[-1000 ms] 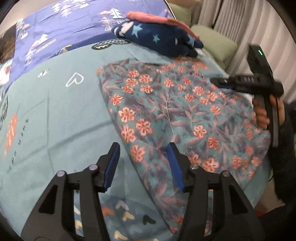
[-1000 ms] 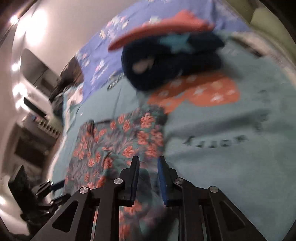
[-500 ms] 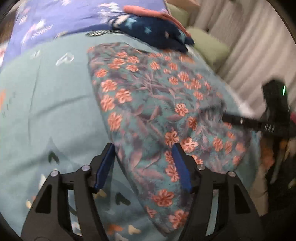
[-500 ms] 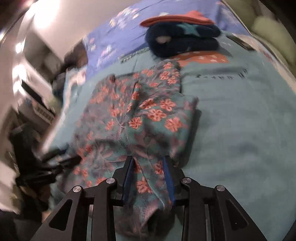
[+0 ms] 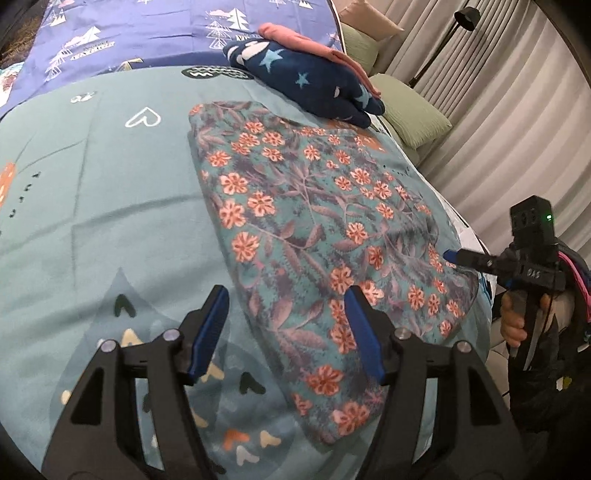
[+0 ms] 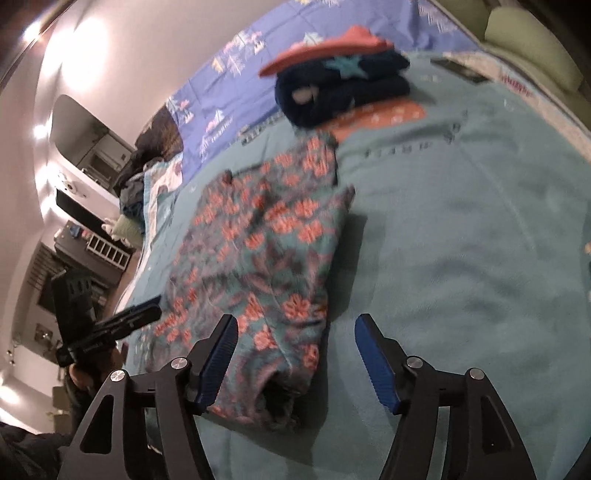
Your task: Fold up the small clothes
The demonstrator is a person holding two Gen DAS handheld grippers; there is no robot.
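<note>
A: Item one, the floral garment [image 5: 310, 236]?

B: Teal cloth with orange flowers, lying flat on the teal bedspread [image 5: 92, 206], in a folded, roughly oblong shape. Its near end reaches toward the bed's near edge; its far end stops just short of the stacked clothes.

A: The stack?

B: A folded navy garment with stars [image 5: 306, 79], a pink garment [image 5: 314, 42] on top of it, set toward the far side of the bedspread, by the purple sheet [image 5: 129, 33].

A: Left gripper [image 5: 286, 332]?

B: Jaws spread wide, holding nothing. It hovers over the garment's near left edge: one blue finger above the bedspread, the other above the floral cloth.

A: Right gripper [image 6: 295, 356]?

B: Jaws likewise wide apart, empty. The garment's rumpled end lies between and just ahead of the fingers, nearer the left one. From the left wrist view its tip sits at the garment's right edge; contact cannot be told.

A: Surroundings?

B: Green cushions [image 5: 410, 118] and pale curtains [image 5: 509, 122] beyond the bed's right edge.
</note>
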